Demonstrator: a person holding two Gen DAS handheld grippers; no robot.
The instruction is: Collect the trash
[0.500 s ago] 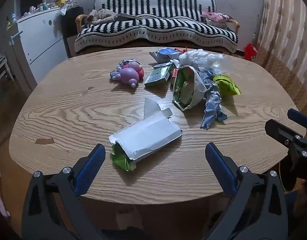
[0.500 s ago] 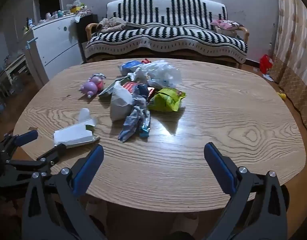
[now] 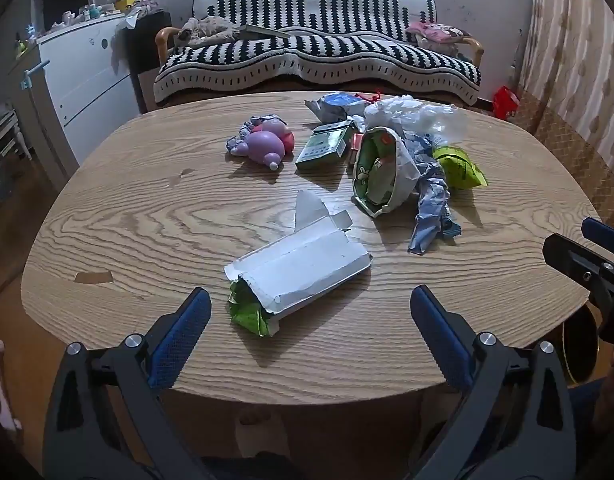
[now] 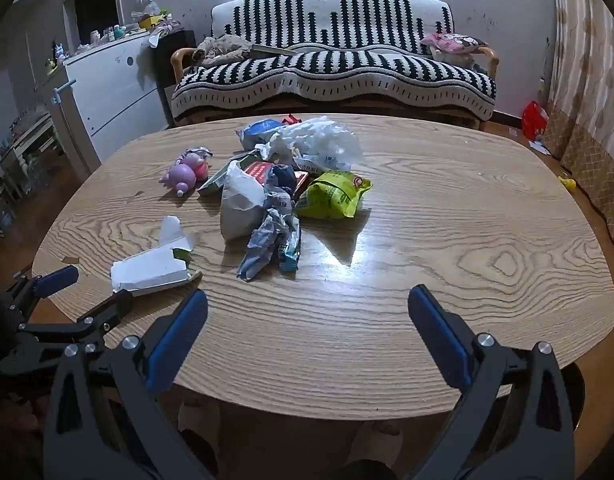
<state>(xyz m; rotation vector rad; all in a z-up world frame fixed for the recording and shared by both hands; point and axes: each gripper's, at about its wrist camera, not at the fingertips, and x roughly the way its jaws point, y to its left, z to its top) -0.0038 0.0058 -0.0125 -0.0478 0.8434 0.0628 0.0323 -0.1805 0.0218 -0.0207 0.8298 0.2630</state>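
A flattened white carton (image 3: 299, 268) with green inside lies on the wooden table (image 3: 147, 220), just beyond my open, empty left gripper (image 3: 309, 320). Further back lies a trash pile: a green-lined bag (image 3: 381, 174), a crumpled blue-grey wrapper (image 3: 429, 212), a lime snack bag (image 3: 459, 166), a clear plastic bag (image 3: 411, 114) and a green box (image 3: 325, 148). My right gripper (image 4: 307, 318) is open and empty over the table's near edge, the wrapper (image 4: 271, 240) and lime bag (image 4: 333, 196) ahead. The carton (image 4: 151, 270) lies to its left.
A purple and pink toy (image 3: 267, 146) lies left of the pile. A striped sofa (image 3: 319, 56) stands behind the table, a white cabinet (image 3: 83, 76) at left. The right gripper's fingers (image 3: 587, 264) show at the left view's right edge.
Both grippers have moved very slightly; nothing on the table has changed.
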